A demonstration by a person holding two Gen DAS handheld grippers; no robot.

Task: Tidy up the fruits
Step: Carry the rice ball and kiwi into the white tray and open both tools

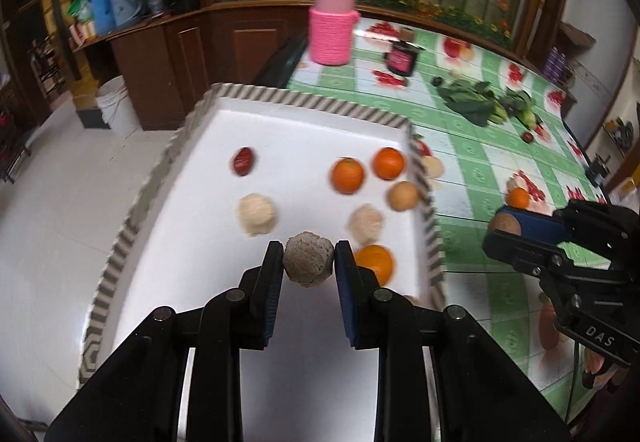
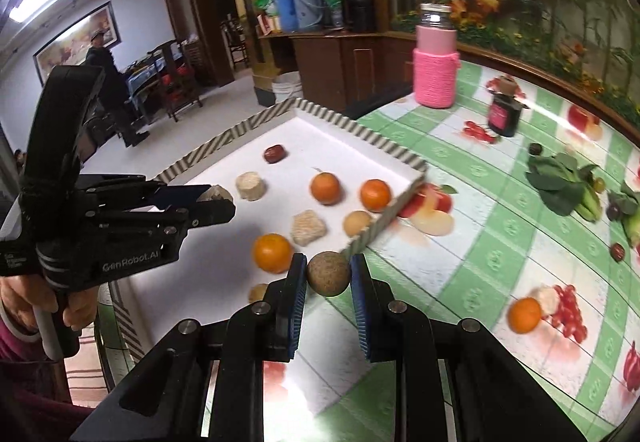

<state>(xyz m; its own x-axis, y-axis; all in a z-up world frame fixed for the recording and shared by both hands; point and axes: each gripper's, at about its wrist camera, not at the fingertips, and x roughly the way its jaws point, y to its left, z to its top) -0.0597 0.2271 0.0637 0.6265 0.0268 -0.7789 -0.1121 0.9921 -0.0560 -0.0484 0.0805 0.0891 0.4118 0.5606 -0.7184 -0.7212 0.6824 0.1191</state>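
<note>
Left gripper [image 1: 308, 256] pinches a grey, rough ball [image 1: 308, 259] above the near part of the white tray [image 1: 280, 98]. Right gripper [image 2: 329, 274] pinches a brown round fruit [image 2: 329, 273] over the tray's near corner. Oranges [image 1: 347, 175] and pale lumps [image 1: 256, 214] lie in the tray; one orange [image 2: 525, 315] rests on the green tablecloth [image 2: 500, 242].

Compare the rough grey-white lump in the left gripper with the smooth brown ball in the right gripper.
Surface: the rough grey-white lump is pitted and uneven, while the smooth brown ball is even and finely speckled.
Colour: the lump is pale grey, the ball tan-brown.
Position: the lump hangs over the white striped-rim tray, the ball near the tray's corner at the tablecloth edge.
Shared: both are roundish, similar in size, each clamped between blue pads of the left gripper or right gripper.
</note>
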